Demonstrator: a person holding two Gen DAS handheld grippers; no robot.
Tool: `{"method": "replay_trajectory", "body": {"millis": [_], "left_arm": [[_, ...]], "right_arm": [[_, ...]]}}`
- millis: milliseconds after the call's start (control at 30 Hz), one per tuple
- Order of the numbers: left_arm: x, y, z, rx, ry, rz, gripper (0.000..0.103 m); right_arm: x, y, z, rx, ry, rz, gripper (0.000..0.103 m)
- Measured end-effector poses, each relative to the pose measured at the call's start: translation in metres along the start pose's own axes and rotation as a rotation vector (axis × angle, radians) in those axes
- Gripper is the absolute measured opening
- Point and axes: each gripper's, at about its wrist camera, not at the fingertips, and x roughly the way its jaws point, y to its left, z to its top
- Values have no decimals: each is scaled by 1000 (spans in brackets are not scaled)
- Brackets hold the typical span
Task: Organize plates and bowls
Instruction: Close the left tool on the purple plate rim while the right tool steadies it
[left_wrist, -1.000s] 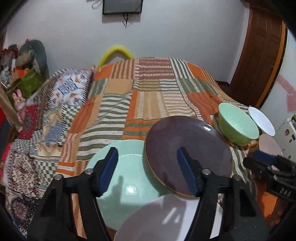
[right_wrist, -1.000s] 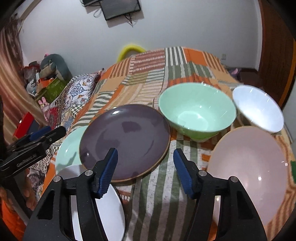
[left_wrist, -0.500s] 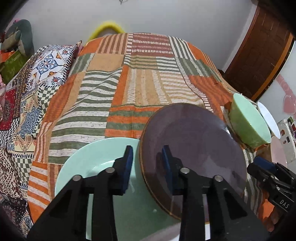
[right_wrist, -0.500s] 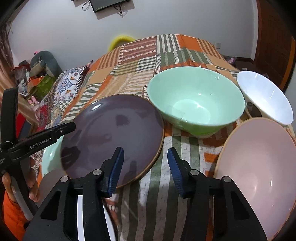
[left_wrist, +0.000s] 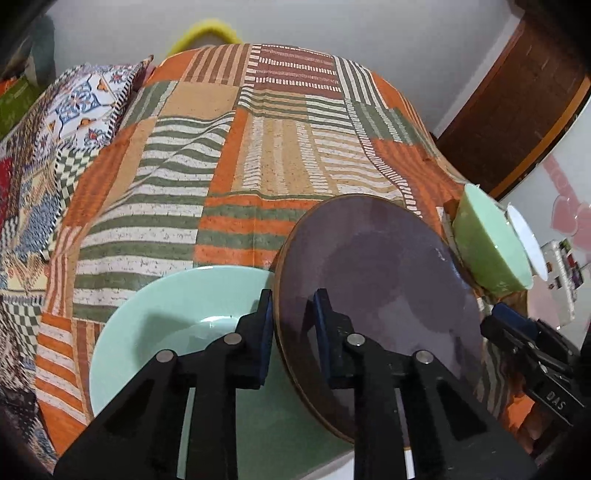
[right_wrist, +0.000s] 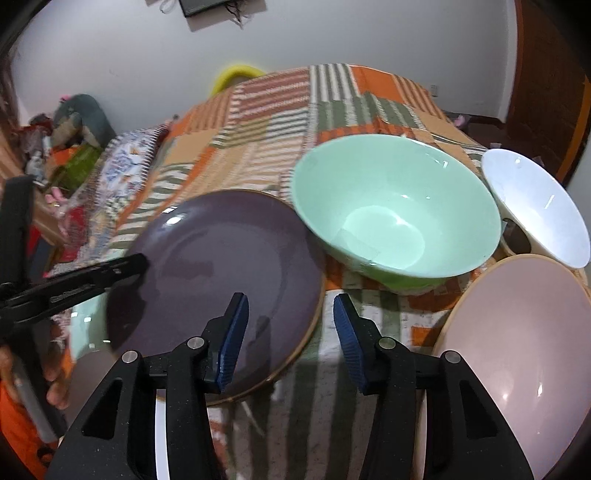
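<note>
My left gripper is shut on the left rim of a dark purple plate, which is tilted up off the patchwork bedspread. The same plate shows in the right wrist view with the left gripper at its left edge. A mint plate lies under and left of it. My right gripper is open and empty, straddling the purple plate's right rim. A mint green bowl, a white bowl and a pink plate sit to the right.
A white plate lies partly under the purple plate at the near edge. The striped patchwork bedspread stretches back to the wall. Patterned pillows and clutter are at the left, a wooden door at the right.
My left gripper has closed on the purple plate's left rim and tilted the plate up. My right gripper has moved closer to the plate's right rim and stays open.
</note>
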Motion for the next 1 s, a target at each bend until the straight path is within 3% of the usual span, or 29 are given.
{"method": "replay_trajectory", "body": {"millis": [100, 200, 633, 1000], "left_arm": [[-2, 2, -2, -11, 3, -16, 19], [-4, 1, -5, 3, 1, -12, 18], [-9, 0, -11, 26, 3, -19, 18], [-24, -5, -30, 41, 15, -43, 18]], "right_arm": [[-4, 5, -2, -7, 4, 59, 41], [2, 9, -5, -16, 16, 53, 41], [17, 11, 1, -57, 6, -103, 38], [32, 7, 8, -66, 46, -134, 41]]}}
